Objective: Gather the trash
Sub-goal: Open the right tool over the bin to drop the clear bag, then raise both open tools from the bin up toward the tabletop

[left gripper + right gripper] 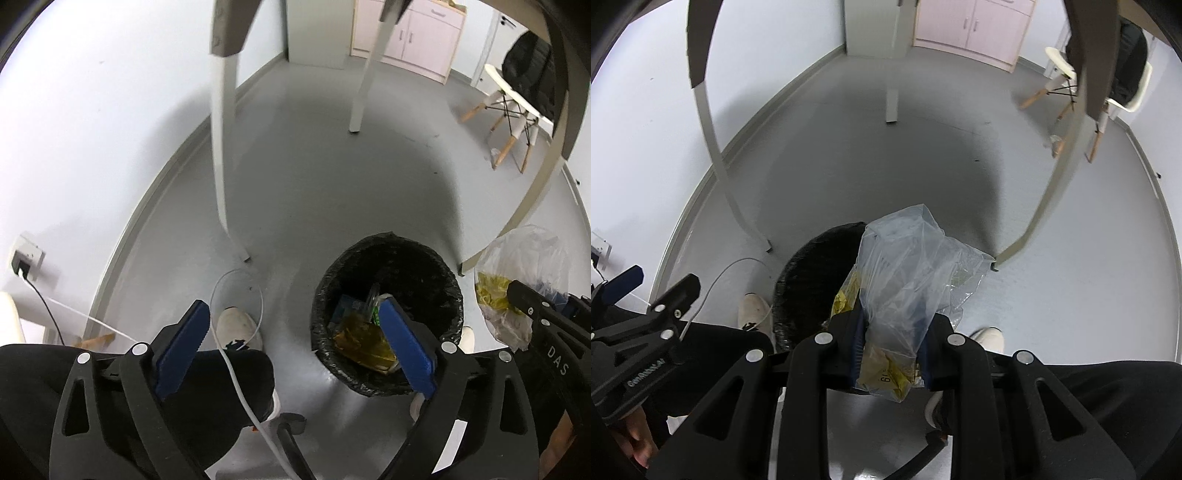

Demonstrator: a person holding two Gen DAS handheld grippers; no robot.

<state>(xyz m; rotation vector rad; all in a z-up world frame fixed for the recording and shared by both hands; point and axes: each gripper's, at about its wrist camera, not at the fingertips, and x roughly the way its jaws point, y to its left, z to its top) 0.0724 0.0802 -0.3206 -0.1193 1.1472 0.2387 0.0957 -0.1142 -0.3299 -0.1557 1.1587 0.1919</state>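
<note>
Where the right tool [891,354] clamps it, the clear plastic bag [908,273] of yellow scraps hangs above the black-lined bin [388,314], hiding much of the bin's rim. The left tool [295,347] gapes empty near the bin, masking its near edge; desk legs [221,147] blur beyond.

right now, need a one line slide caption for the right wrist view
Right gripper clamps a clear plastic bag of yellow scraps above the black-lined bin.

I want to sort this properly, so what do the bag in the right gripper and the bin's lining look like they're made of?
The bag held in the right gripper looks like thin clear plastic film: see-through, crinkled, glossy. The bin liner looks like black plastic film: wrinkled, shiny, folded over the rim.
</note>
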